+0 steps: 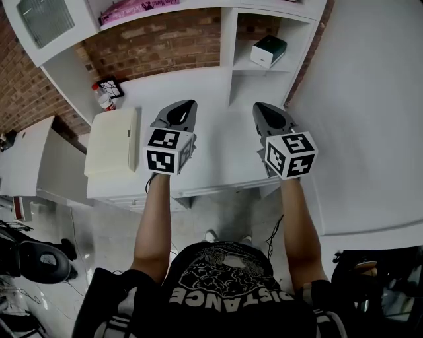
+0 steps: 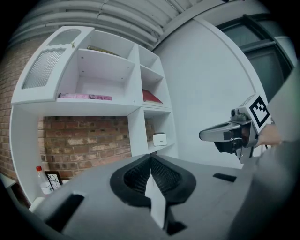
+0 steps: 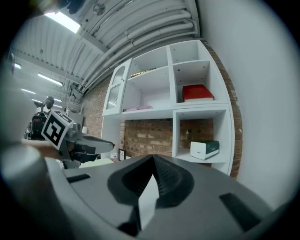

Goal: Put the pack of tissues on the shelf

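The pack of tissues [image 1: 268, 51], a white and green box, lies in the low right cubby of the white shelf unit [image 1: 231, 46]. It also shows in the left gripper view as the tissue pack [image 2: 159, 139] and in the right gripper view as the tissue pack [image 3: 204, 149]. My left gripper [image 1: 186, 109] hovers over the white desk [image 1: 218, 162], shut and holding nothing, its jaws meeting at a point [image 2: 151, 157]. My right gripper [image 1: 264, 109] is beside it, a little short of the cubby, also shut and empty [image 3: 153, 157]. Both stand clear of the pack.
A cream flat case [image 1: 112, 140] lies on the desk's left end. Behind it stand a red-capped bottle [image 1: 102, 97] and a small framed picture [image 1: 111, 87]. A red book [image 3: 198, 92] sits in an upper cubby and a pink one [image 1: 139, 10] on the wide shelf. White wall on the right.
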